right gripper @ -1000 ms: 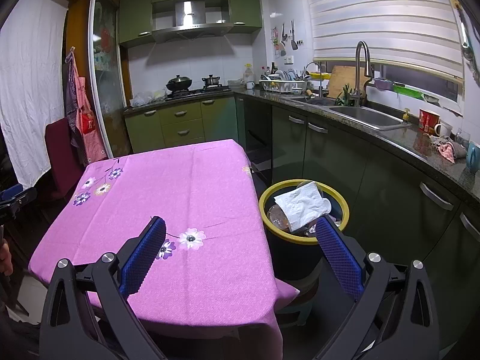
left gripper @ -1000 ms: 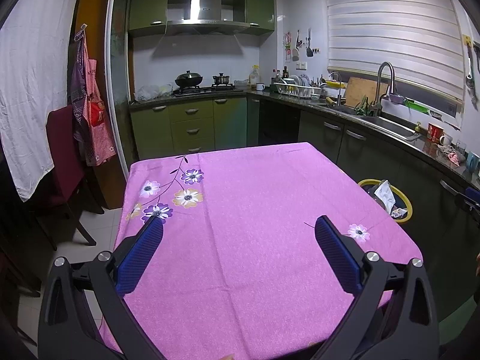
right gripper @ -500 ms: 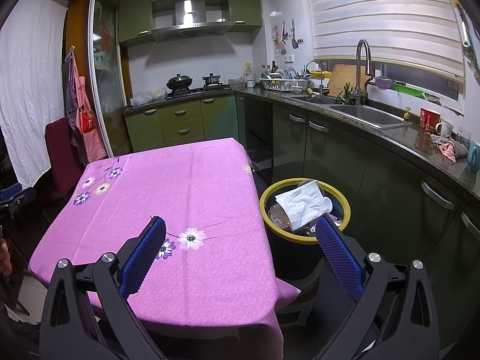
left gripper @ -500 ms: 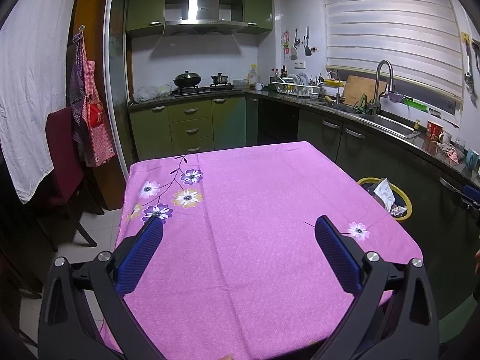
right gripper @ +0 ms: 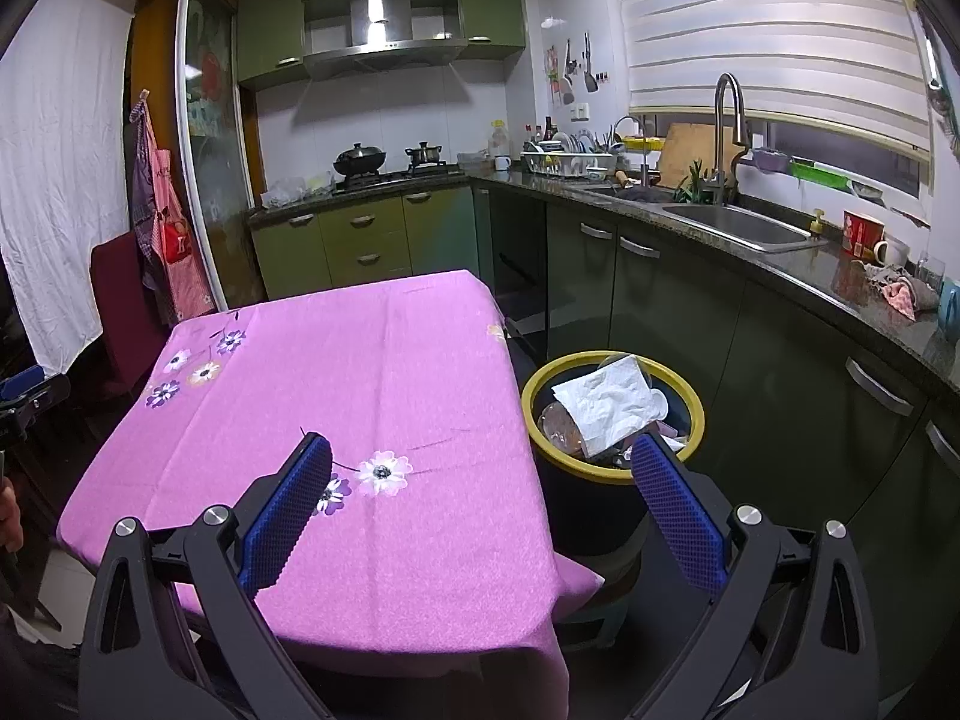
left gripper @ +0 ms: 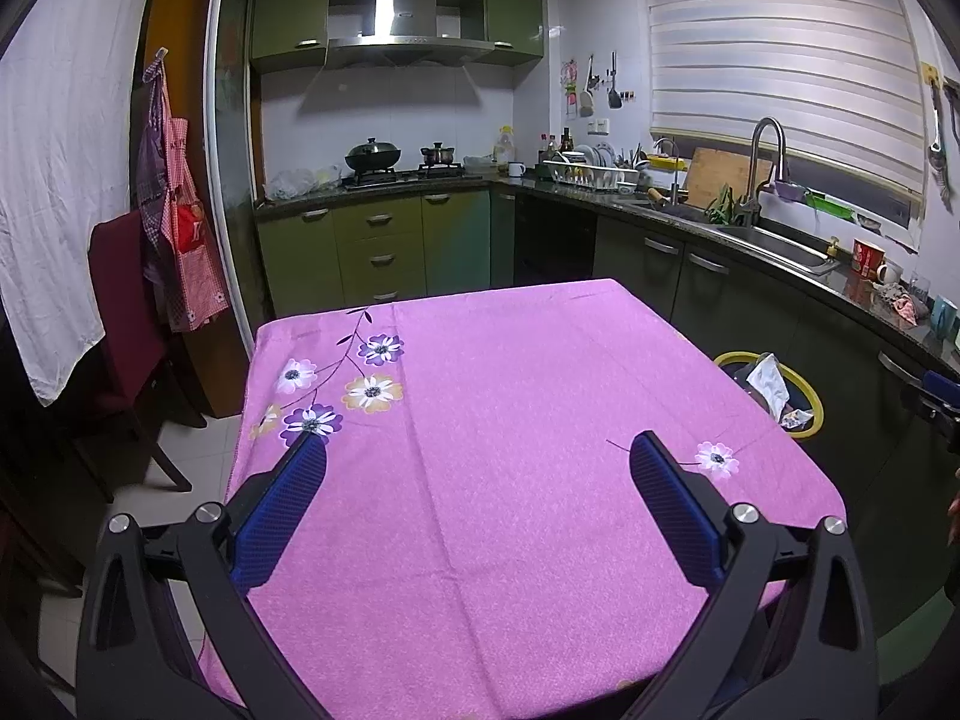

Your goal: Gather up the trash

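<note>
Two hand-held grippers hang over the kitchen table (left gripper: 510,420), both spread wide and holding nothing: the left hand-held gripper (left gripper: 477,459) above the pink flowered tablecloth (right gripper: 372,372), the right hand-held gripper (right gripper: 480,459) at the table's right edge. Just beside that edge stands the yellow-rimmed trash bin (right gripper: 606,471), a crumpled white tissue (right gripper: 609,405) lying on top of its contents.

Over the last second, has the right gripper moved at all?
Barely. In the right wrist view the right gripper is open, and the yellow-rimmed bin and table edge sit almost where they did, so any drift is slight.
</note>
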{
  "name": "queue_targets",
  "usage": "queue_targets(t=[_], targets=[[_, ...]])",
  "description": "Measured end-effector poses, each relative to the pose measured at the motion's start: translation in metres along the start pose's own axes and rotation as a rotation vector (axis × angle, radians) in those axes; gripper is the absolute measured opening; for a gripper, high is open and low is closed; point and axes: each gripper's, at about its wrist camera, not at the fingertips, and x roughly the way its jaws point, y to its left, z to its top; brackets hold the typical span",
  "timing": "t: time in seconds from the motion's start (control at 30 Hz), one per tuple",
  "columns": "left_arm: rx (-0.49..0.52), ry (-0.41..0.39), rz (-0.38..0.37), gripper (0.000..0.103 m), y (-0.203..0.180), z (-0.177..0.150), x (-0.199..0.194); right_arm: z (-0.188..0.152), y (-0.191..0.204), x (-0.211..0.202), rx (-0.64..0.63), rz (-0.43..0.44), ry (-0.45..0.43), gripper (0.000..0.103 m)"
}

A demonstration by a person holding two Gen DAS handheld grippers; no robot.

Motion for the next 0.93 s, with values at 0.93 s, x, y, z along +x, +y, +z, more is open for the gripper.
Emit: queue_targets(t=[0.93], targets=[[-0.050, 0.125, 0.055, 0.097, 0.038, 0.009, 0.091, 0.027, 0.026, 0.095, -0.088, 0.072, 0.118, 0.098]])
